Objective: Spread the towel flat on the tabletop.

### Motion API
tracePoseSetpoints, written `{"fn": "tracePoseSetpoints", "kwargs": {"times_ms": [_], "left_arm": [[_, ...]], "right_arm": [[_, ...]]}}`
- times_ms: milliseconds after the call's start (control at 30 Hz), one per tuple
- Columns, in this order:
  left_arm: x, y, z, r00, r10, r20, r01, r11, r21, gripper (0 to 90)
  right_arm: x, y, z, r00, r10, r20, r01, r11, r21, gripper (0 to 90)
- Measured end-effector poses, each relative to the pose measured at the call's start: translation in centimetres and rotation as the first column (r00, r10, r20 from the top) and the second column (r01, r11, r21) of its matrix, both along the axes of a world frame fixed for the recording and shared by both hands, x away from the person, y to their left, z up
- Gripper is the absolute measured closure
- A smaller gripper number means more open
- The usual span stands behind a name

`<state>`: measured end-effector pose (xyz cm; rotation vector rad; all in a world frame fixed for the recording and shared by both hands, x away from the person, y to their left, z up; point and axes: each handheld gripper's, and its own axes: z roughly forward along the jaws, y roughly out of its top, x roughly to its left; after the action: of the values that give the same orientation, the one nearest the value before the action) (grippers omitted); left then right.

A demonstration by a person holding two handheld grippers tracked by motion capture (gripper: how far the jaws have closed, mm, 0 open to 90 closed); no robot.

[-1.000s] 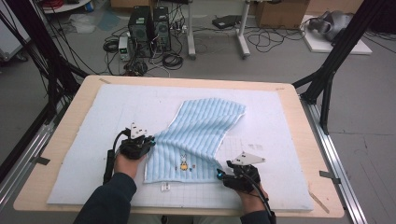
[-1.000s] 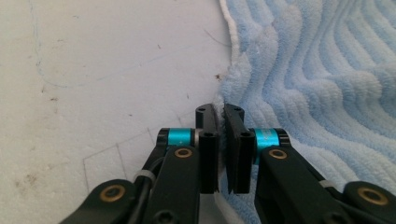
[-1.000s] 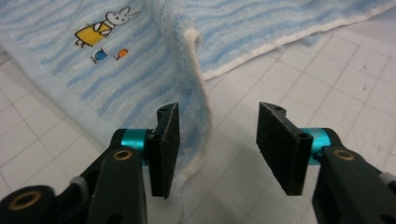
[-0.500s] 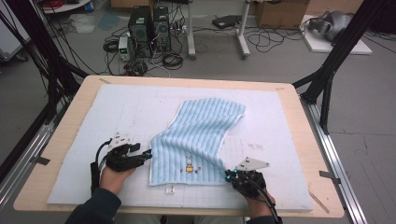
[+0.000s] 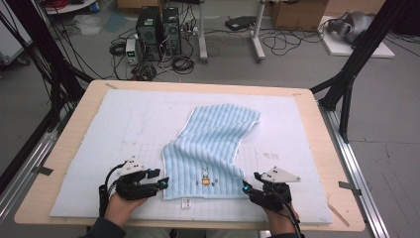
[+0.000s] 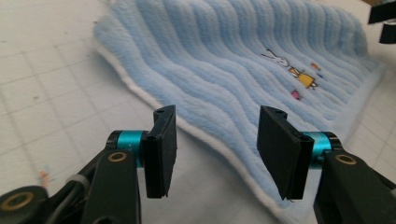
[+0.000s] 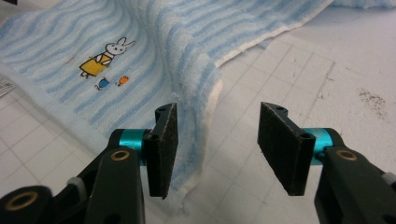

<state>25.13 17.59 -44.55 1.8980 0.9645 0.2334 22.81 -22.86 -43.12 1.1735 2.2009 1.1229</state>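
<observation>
Where the wooden surface is covered by a pale padded mat printed with a faint grid, a light blue towel lies near the middle, running from the near edge up towards the far right. Its plush pile is ribbed in soft parallel ridges, edged with a white border, and near its front end it carries a small embroidered rabbit in a yellow dress. The cloth is not flat: its right side rises in a rumpled fold.

The left gripper sits just beside the towel's near left corner; its flat black pads have just been closing a little, yet they stand apart with only the white hem lying beyond them, nothing pinched. The right gripper rests at the near right corner; its jaws have just been opening, and the raised fold lies loose beside the left pad.
</observation>
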Motion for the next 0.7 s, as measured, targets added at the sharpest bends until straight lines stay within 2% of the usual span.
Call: {"fn": "tracePoseSetpoints", "kwargs": {"times_ms": [100, 167, 200, 233, 267, 300, 333, 367, 533, 600, 700], "left_arm": [[-0.1, -0.4, -0.2, 0.9999, -0.01, -0.009, 0.01, 0.9998, 0.017, 51.1], [-0.4, -1.0, -0.6, 0.9992, -0.033, -0.021, 0.034, 0.9981, 0.05, 54.8], [-0.5, -1.2, -0.7, 0.999, -0.038, -0.023, 0.039, 0.9967, 0.071, 59.0], [-0.8, -1.3, -0.7, 0.9995, -0.031, -0.005, 0.032, 0.9958, 0.086, 61.8], [-0.9, -1.3, -0.7, 0.9995, -0.032, -0.003, 0.032, 0.9949, 0.095, 68.5], [-1.0, -1.3, -0.7, 0.9992, -0.039, -0.004, 0.04, 0.9939, 0.102, 79.4], [-1.2, -1.2, -0.7, 0.999, -0.045, 0.0, 0.044, 0.9934, 0.106, 84.8], [-1.3, -1.2, -0.7, 0.9989, -0.047, 0.0, 0.047, 0.9931, 0.108, 86.2], [-1.9, -0.8, -0.7, 0.9974, -0.069, -0.019, 0.07, 0.993, 0.094, 87.0], [-2.3, -0.6, -0.7, 0.9967, -0.078, -0.024, 0.079, 0.9931, 0.086, 87.0], [-2.8, -0.2, -0.7, 0.995, -0.096, -0.027, 0.098, 0.992, 0.08, 86.9]], "right_arm": [[0.1, 0.1, -0.1, 0.9999, -0.011, -0.006, 0.011, 1.0, 0.005, 41.4], [0.2, 0.2, -0.2, 0.9998, -0.015, -0.009, 0.015, 1.0, 0.006, 40.5], [0.2, 0.2, -0.2, 0.9999, -0.013, -0.011, 0.013, 1.0, 0.009, 40.5], [0.2, 0.3, -0.3, 0.9999, -0.009, -0.013, 0.009, 1.0, 0.005, 40.5], [0.2, 0.4, -0.3, 0.9999, -0.005, -0.016, 0.005, 1.0, 0.004, 40.8], [0.3, 0.5, -0.4, 0.9998, 0.003, -0.019, -0.003, 1.0, -0.001, 41.9], [0.2, 0.6, -0.4, 0.9997, 0.007, -0.025, -0.007, 1.0, -0.003, 43.2], [0.2, 0.6, -0.5, 0.9996, 0.016, -0.023, -0.016, 1.0, -0.005, 44.5], [0.0, 1.2, -1.1, 0.9953, 0.064, -0.073, -0.066, 0.997, -0.026, 59.8], [-0.1, 1.5, -1.5, 0.9913, 0.085, -0.101, -0.089, 0.995, -0.036, 68.4], [-0.5, 1.4, -1.5, 0.988, 0.113, -0.105, -0.115, 0.993, -0.018, 83.5]]}}
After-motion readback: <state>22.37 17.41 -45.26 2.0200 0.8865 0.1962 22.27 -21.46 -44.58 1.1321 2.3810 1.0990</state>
